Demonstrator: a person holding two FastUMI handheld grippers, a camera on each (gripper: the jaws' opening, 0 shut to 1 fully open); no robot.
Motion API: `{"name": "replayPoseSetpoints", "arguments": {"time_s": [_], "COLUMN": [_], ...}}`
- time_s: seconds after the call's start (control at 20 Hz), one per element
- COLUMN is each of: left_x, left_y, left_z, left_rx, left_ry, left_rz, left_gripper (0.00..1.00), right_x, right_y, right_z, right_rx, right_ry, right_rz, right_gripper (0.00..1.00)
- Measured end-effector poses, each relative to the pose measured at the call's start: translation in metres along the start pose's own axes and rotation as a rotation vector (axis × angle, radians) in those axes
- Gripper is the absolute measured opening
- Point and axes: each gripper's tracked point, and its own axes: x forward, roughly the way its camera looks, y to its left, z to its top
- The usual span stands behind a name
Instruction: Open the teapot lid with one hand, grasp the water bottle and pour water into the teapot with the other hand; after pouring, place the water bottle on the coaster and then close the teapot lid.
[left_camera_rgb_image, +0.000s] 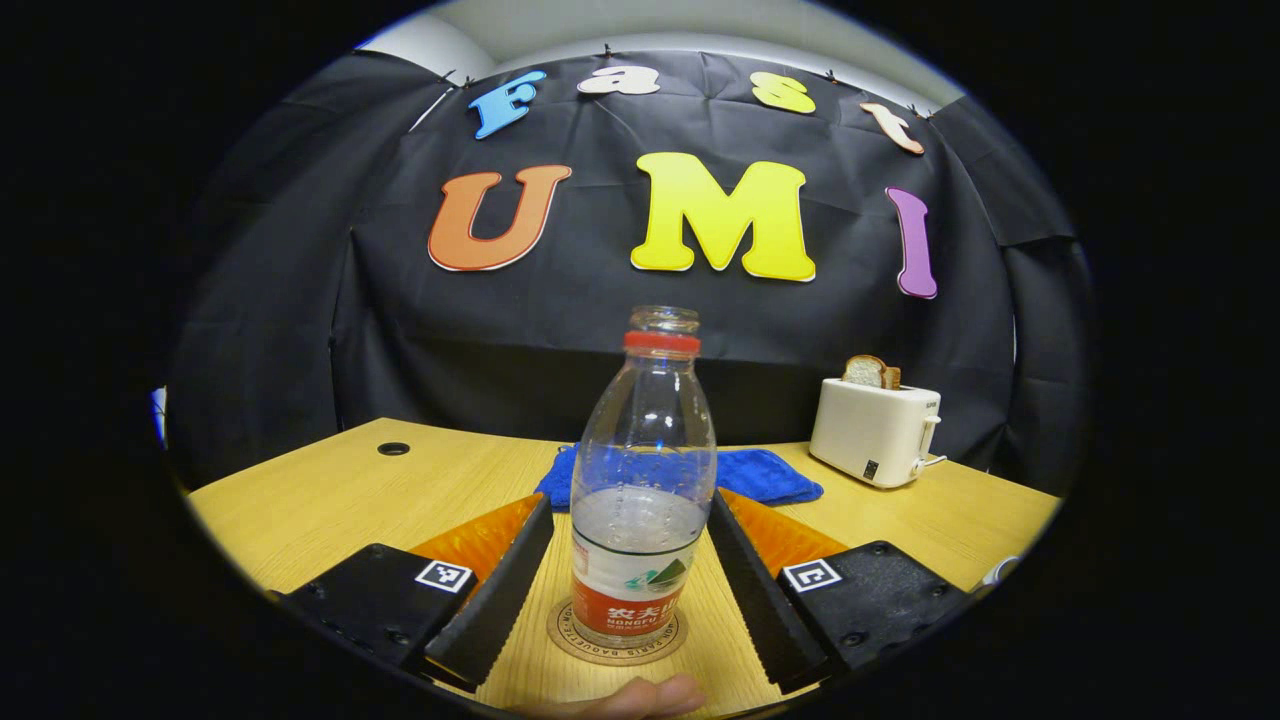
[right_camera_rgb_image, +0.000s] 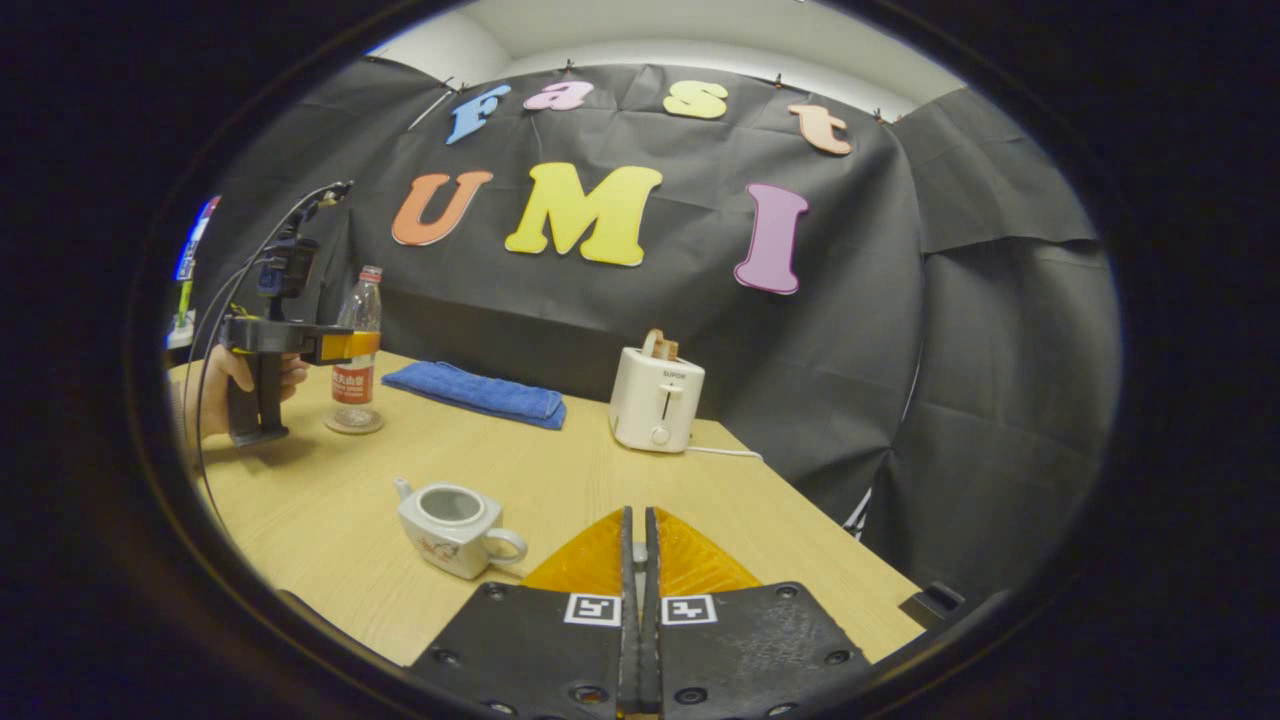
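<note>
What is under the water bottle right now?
The water bottle stands on a round coaster on the wooden table. The coaster's rim shows; its middle is covered by the bottle's base.

The water bottle (left_camera_rgb_image: 643, 480) is clear, with a red neck ring and a red-and-white label; the coaster (left_camera_rgb_image: 617, 635) beneath it is tan with a dark ring of lettering; the counter (left_camera_rgb_image: 330, 490) is pale wood grain; the folded cloth (right_camera_rgb_image: 475, 392) is blue; the toaster (right_camera_rgb_image: 655, 398) is cream; the teapot (right_camera_rgb_image: 452, 527) is white with a small printed motif.
</note>
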Motion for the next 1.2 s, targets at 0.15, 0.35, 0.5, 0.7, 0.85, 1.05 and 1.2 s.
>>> {"name": "replayPoseSetpoints", "arguments": {"time_s": [0.15,0.35,0.5,0.7,0.85,1.05,1.2], "left_x": [-0.007,-0.023,-0.038,-0.063,-0.089,-0.128,-0.155], "left_y": [0.004,0.007,0.013,0.011,0.02,0.031,0.04], "left_z": [0.006,0.017,0.027,0.033,0.034,0.041,0.056], "left_rx": [0.016,0.025,0.043,0.046,0.047,0.026,0.01], "left_ry": [-0.005,-0.025,-0.044,-0.037,-0.02,-0.021,-0.044], "left_rz": [0.017,0.029,0.043,0.025,0.057,0.097,0.117], "left_gripper": [0.98,0.98,0.98,0.98,0.98,0.98,0.98], "right_x": [-0.001,-0.006,-0.008,-0.01,-0.007,0.002,0.013], "right_y": [0.005,0.017,0.03,0.048,0.065,0.09,0.101], "right_z": [0.005,0.021,0.034,0.048,0.05,0.051,0.049], "right_rx": [0.017,0.062,0.064,0.07,0.072,0.092,0.136], "right_ry": [-0.005,-0.027,-0.051,-0.08,-0.085,-0.074,-0.053], "right_rz": [0.011,0.053,0.084,0.129,0.177,0.257,0.304], "right_gripper": [0.0,0.01,0.01,0.0,0.0,0.0,0.0]}}
